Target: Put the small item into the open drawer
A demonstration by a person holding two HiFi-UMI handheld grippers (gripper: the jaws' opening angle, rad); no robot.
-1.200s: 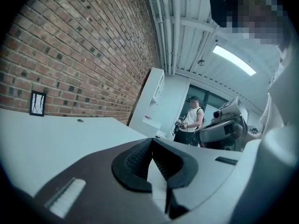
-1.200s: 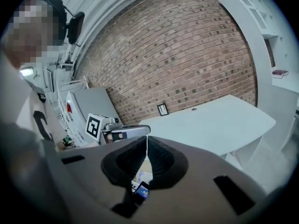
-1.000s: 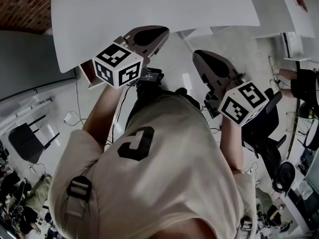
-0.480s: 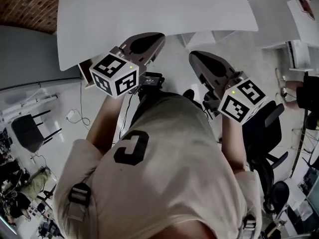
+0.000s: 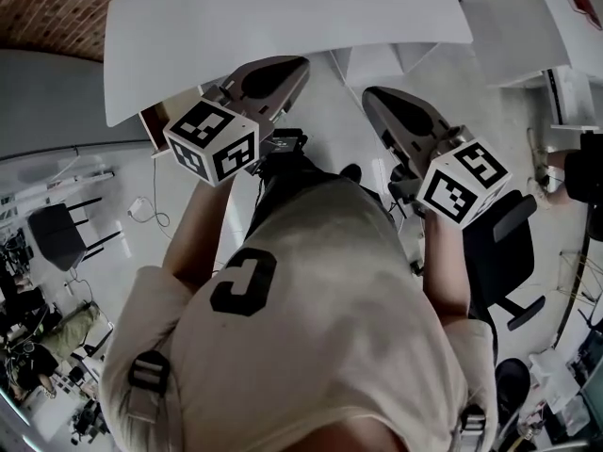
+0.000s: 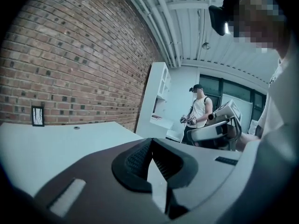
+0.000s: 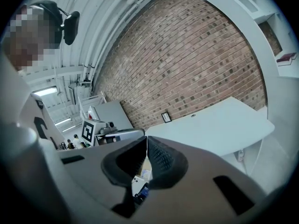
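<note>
Both grippers are held out in front of the person's torso, near the edge of a white table [image 5: 283,17]. The left gripper [image 5: 285,65] is shut with nothing between its ribbed pads [image 6: 140,155]. My right gripper [image 5: 380,101] is shut too, pads [image 7: 161,155] together and empty. In the right gripper view the left gripper's marker cube [image 7: 88,130] shows beside the table [image 7: 219,125]. A brown-sided box shape [image 5: 154,125] sits under the table's left edge; I cannot tell whether it is the drawer. No small item is in view.
A brick wall [image 6: 70,64] runs behind the table [image 6: 56,143]. A white shelf unit [image 6: 156,97] stands at its far end, with another person [image 6: 198,108] holding grippers beyond it. An office chair [image 5: 499,252] stands at the right, a black chair [image 5: 57,234] at the left.
The person has walked along the table: floor, chairs and table edge have all shifted in the head view. Both grippers stay shut and held out in front.
</note>
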